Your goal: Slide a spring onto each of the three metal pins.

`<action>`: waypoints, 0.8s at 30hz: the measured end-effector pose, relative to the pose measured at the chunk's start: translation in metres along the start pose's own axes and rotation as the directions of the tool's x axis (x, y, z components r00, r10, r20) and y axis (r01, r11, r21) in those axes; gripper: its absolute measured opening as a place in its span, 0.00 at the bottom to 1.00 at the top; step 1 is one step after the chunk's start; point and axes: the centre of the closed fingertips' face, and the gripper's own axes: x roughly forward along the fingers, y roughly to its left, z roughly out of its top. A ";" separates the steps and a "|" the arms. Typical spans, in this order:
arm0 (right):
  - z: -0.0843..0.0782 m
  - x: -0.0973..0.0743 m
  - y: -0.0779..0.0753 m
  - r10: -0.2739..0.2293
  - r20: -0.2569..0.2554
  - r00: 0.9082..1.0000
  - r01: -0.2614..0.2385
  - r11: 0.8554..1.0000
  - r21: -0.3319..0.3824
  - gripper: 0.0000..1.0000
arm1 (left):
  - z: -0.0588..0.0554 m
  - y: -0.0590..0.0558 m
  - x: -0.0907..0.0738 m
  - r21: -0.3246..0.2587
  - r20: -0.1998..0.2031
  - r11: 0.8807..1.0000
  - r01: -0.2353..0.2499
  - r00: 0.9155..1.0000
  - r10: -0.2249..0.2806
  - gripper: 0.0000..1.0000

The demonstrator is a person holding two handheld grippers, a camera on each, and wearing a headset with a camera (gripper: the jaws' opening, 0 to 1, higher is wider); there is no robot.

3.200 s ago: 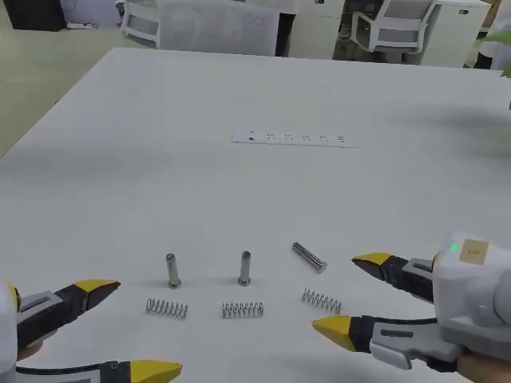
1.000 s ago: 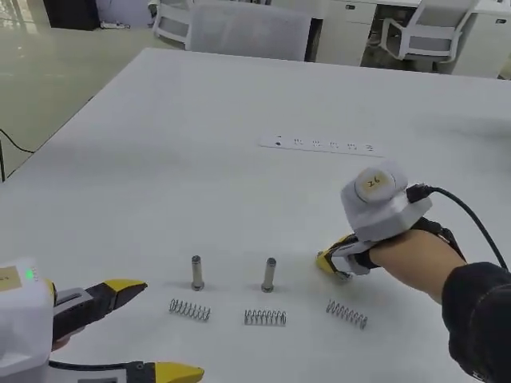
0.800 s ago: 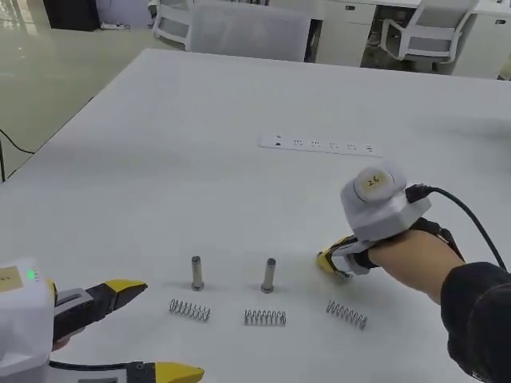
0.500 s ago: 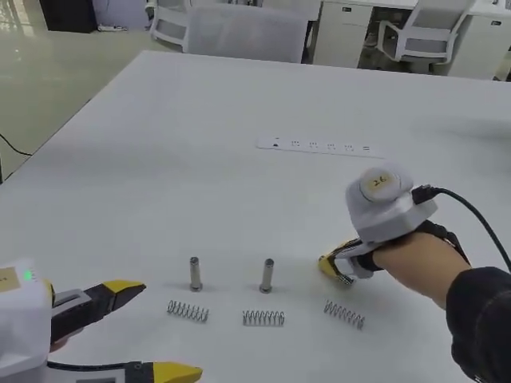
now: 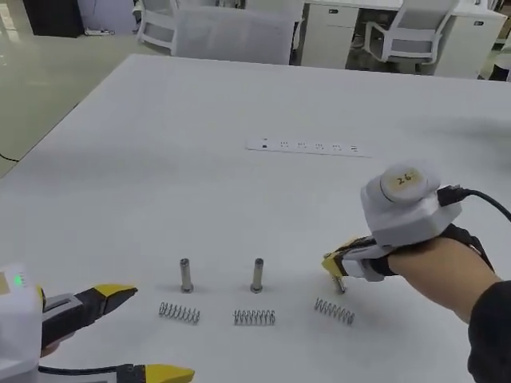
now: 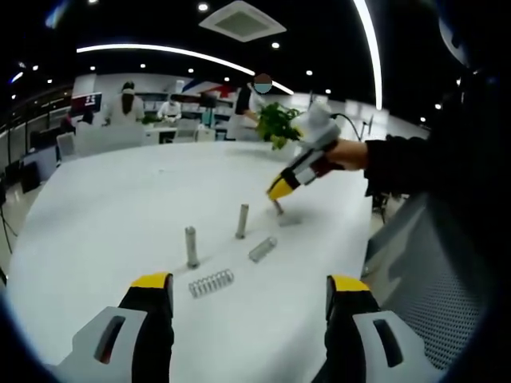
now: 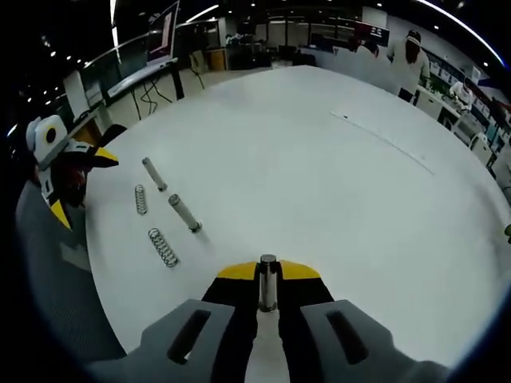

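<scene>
Two metal pins [image 5: 185, 275] [image 5: 257, 274] stand upright on the white table. Three springs [image 5: 179, 313] [image 5: 255, 317] [image 5: 334, 311] lie in a row just in front of them. My right gripper [image 5: 339, 267] is shut on the third pin [image 7: 267, 283], which points down with its lower end close to the table, right of the standing pins and just above the rightmost spring. My left gripper [image 5: 144, 333] hovers open and empty at the near left. In the left gripper view its fingertips [image 6: 152, 281] frame the nearest spring [image 6: 211, 282] and pin [image 6: 191, 246].
A white power strip [image 5: 302, 147] lies flat farther back on the table [image 5: 160, 159]. Office chairs [image 5: 407, 28] stand beyond the far edge. The right gripper's cable [image 5: 479, 199] trails off to the right. People stand in the background of the gripper views.
The right gripper, open beside the lying third pin 3.2 s ago, has shut on it and now holds it lifted, pointing down. The left gripper has stayed put; the head camera shifted.
</scene>
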 end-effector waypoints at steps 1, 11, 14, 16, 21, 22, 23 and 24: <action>-0.001 -0.001 0.001 0.002 0.004 1.000 -0.002 1.000 0.000 0.05 | 0.000 0.000 0.000 0.002 -0.001 1.000 0.000 1.000 0.000 0.74; -0.003 -0.007 0.010 0.010 0.039 0.999 -0.010 1.000 0.006 0.05 | -0.001 -0.001 0.000 0.006 -0.002 1.000 0.001 1.000 -0.001 0.74; -0.003 -0.008 0.011 0.009 0.044 0.999 -0.009 1.000 0.010 0.05 | -0.001 -0.001 0.000 0.009 -0.005 1.000 0.002 1.000 -0.002 0.74; -0.003 -0.008 0.012 0.012 0.047 0.999 -0.012 1.000 0.007 0.05 | -0.001 -0.001 0.000 0.009 -0.003 1.000 0.002 1.000 -0.002 0.74; -0.002 -0.007 0.015 0.013 0.061 0.998 -0.013 1.000 -0.003 0.05 | -0.001 -0.001 0.000 0.008 -0.002 1.000 -0.001 1.000 0.001 0.74; -0.001 -0.006 0.015 0.013 0.060 0.998 -0.012 1.000 -0.004 0.05 | 0.000 -0.001 0.000 0.008 -0.002 1.000 -0.001 1.000 0.001 0.74; -0.001 -0.006 0.016 0.013 0.063 0.998 -0.012 1.000 -0.012 0.05 | 0.000 -0.001 0.000 0.008 -0.001 1.000 -0.002 1.000 0.002 0.74; 0.000 -0.006 0.017 0.016 0.068 0.998 -0.015 1.000 -0.018 0.05 | 0.000 -0.001 0.000 0.008 0.000 1.000 -0.003 1.000 0.003 0.74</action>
